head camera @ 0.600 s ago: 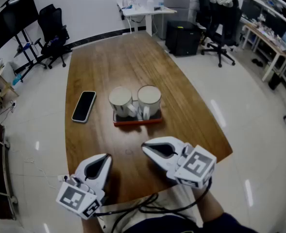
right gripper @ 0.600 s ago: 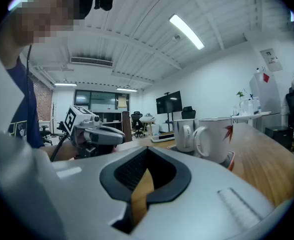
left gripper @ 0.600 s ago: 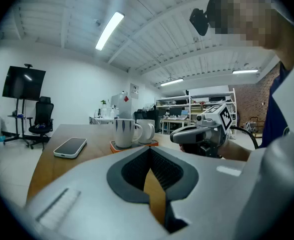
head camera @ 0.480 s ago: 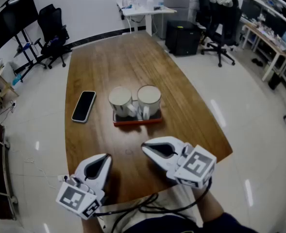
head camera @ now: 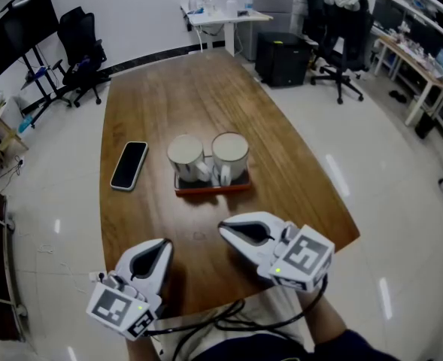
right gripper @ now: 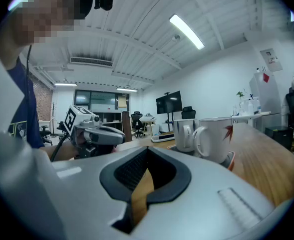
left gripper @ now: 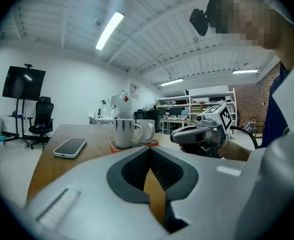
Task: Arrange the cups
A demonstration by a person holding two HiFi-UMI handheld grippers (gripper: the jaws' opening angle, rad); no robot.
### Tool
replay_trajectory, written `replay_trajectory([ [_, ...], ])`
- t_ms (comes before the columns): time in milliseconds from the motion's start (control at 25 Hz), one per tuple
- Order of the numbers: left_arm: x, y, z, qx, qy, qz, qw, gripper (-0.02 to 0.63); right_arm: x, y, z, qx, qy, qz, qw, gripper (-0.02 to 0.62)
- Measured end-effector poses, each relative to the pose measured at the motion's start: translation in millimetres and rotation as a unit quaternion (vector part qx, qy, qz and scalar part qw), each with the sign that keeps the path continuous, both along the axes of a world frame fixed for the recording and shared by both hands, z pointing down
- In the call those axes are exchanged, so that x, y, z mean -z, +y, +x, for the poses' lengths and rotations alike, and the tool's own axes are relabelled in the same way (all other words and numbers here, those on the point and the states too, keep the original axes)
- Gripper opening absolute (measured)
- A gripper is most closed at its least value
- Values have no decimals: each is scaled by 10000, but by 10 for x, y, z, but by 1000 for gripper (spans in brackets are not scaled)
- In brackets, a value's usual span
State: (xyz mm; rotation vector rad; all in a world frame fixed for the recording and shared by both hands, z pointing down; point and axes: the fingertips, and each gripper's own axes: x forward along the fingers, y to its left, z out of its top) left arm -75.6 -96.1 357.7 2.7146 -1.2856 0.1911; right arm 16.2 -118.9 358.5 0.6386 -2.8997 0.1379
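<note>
Two white mugs stand side by side on a small red tray (head camera: 210, 189) in the middle of the wooden table (head camera: 206, 104). The left mug (head camera: 185, 156) and the right mug (head camera: 230, 155) both turn their handles toward me. My left gripper (head camera: 163, 245) rests over the near table edge, shut and holding nothing. To its right, my right gripper (head camera: 229, 230) is also shut and empty, a short way in front of the tray. The left gripper view shows the mugs (left gripper: 132, 132) beyond the jaws; the right gripper view has them (right gripper: 206, 136) close by at the right.
A black phone (head camera: 130, 165) lies flat to the left of the tray. Office chairs (head camera: 83, 47), a monitor on a stand (head camera: 22, 25) and desks ring the table on the pale floor. The table edge runs just under both grippers.
</note>
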Motion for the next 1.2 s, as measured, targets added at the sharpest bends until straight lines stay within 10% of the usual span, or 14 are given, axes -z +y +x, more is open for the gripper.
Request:
replay_trajectory([
  [800, -48, -25, 10, 7, -9, 12, 10000, 3, -80, -504, 216, -1120, -43, 20, 9937, 0],
  [920, -48, -20, 8, 13, 8, 4, 10000, 3, -89, -530, 131, -826, -45, -18, 9966, 238],
  [1200, -45, -15, 14, 26, -20, 57, 10000, 3, -77, -700, 181, -1009, -45, -42, 9949, 229],
])
